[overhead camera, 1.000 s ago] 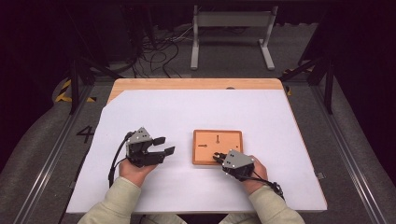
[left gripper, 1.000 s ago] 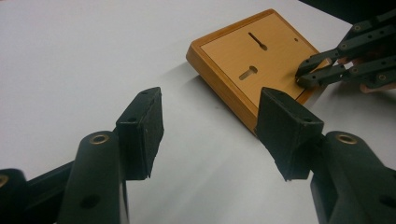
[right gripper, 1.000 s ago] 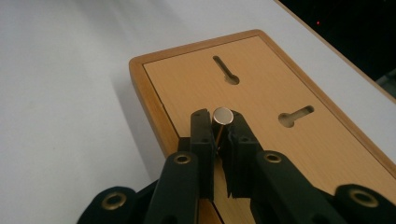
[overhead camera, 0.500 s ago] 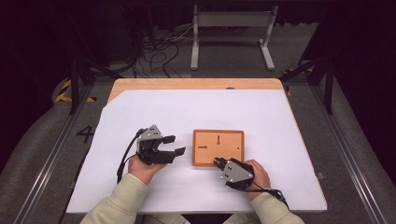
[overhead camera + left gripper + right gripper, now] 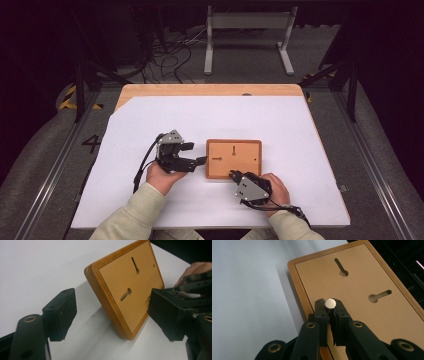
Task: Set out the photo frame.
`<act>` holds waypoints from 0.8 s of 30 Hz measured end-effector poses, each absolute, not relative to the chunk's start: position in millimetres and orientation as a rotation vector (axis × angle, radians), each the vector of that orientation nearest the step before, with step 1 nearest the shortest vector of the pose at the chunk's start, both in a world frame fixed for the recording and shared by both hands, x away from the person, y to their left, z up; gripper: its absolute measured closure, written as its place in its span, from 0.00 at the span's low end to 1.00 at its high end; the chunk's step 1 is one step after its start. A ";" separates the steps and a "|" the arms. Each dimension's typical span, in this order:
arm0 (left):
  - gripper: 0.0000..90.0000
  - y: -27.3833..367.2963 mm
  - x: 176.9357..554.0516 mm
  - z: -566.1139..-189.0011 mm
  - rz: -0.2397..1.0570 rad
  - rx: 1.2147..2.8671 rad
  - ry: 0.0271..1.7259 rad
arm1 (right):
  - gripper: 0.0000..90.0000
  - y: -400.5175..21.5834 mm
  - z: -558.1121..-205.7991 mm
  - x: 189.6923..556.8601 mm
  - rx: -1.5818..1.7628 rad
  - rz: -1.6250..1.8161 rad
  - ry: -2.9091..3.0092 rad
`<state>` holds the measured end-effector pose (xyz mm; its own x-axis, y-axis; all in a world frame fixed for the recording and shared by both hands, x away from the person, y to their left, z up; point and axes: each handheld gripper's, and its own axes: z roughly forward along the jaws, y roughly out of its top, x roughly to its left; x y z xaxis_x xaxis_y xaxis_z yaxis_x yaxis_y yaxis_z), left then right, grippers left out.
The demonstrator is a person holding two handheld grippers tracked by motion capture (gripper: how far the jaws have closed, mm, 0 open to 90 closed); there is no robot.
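Note:
A wooden board (image 5: 245,162) with two keyhole slots lies flat on the white table cover, also seen in the left gripper view (image 5: 130,290) and the right gripper view (image 5: 362,272). My left gripper (image 5: 197,153) sits just left of the board. Its jaws have just been opening and stand wide (image 5: 115,315), with the board's near corner ahead of them and untouched. At the board's front edge my right gripper (image 5: 232,174) is shut on a small metal pin (image 5: 330,303), whose round head sticks out above the fingertips (image 5: 330,307).
The white cover (image 5: 150,120) spans most of the wooden table, whose bare strip (image 5: 210,90) runs along the far edge. Beyond it are cables and a metal stand (image 5: 247,35) on the floor. The right hand and its gripper (image 5: 192,287) appear past the board.
The left hand has moved right, closer to the board, and its jaws have spread wider. The right hand has drawn back slightly toward the table's front edge, still shut on the pin.

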<state>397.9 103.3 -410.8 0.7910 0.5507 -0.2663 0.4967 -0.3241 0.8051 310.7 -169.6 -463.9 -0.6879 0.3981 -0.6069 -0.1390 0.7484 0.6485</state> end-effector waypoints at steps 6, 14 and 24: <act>0.21 91.7 409.3 -409.5 0.053 1.968 0.813 | 0.94 -169.6 -464.6 309.4 0.196 0.880 2.160; 0.16 77.2 428.0 -415.2 -0.019 1.961 0.860 | 0.94 -169.3 -465.6 307.6 0.189 0.871 2.149; 0.15 61.6 437.4 -428.6 -0.065 1.985 0.856 | 0.94 -168.7 -466.7 304.3 0.195 0.863 2.135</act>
